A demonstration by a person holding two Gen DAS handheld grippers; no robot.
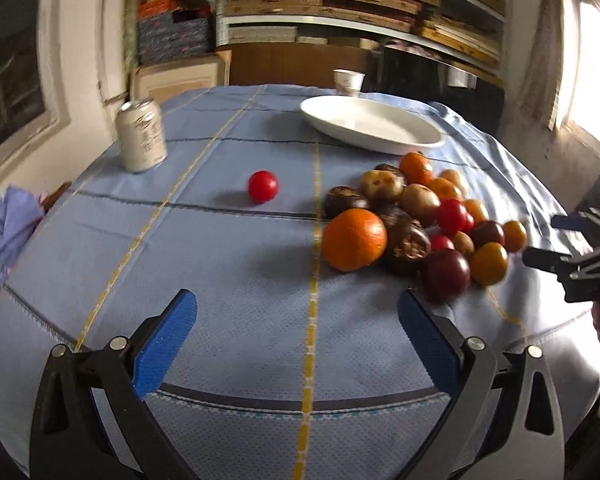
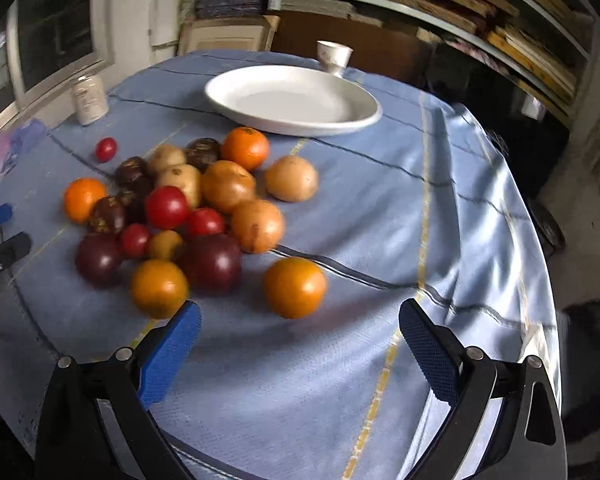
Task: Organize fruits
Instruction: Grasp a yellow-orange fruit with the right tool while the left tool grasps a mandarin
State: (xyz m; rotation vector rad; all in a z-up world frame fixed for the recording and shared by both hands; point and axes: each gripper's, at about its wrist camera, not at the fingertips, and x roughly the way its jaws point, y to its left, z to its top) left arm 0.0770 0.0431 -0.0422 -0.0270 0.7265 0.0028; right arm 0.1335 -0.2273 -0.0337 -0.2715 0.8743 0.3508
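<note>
1. The left gripper [image 1: 296,320] has its blue-padded jaws spread wide over bare blue tablecloth [image 1: 240,280], holding nothing.
2. The right gripper [image 2: 300,330] is likewise wide and empty.
3. Just beyond the right jaws lies a loose orange round fruit [image 2: 295,287].
4. Left of it sits the mixed fruit pile [image 2: 172,208].
5. Farther off stands the white oval plate [image 2: 364,120].

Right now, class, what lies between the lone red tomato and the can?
Nothing: only bare blue tablecloth lies between the tomato and the can. The left wrist view shows it best.
</note>
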